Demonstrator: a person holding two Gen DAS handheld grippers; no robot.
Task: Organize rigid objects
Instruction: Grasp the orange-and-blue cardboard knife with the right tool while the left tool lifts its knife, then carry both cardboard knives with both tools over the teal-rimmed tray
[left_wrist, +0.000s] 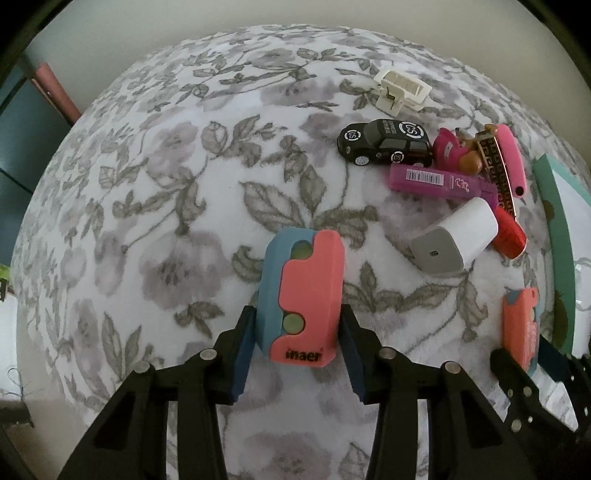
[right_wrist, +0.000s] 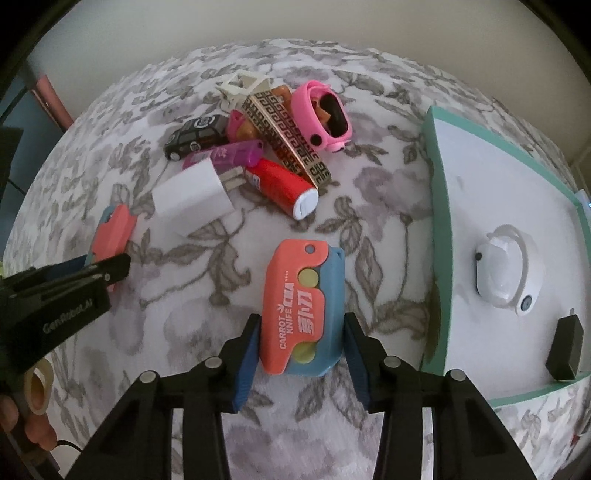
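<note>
My left gripper is shut on a coral and blue carrot knife toy, held above the floral cloth. My right gripper is shut on a second coral and blue carrot knife toy. In the left wrist view the right gripper and its toy show at the right edge. In the right wrist view the left gripper and its toy show at the left.
A pile lies on the cloth: black toy car, white clip, purple case, white charger, red tube, patterned gold harmonica, pink toy. A teal-rimmed white tray at right holds a white device and a black block.
</note>
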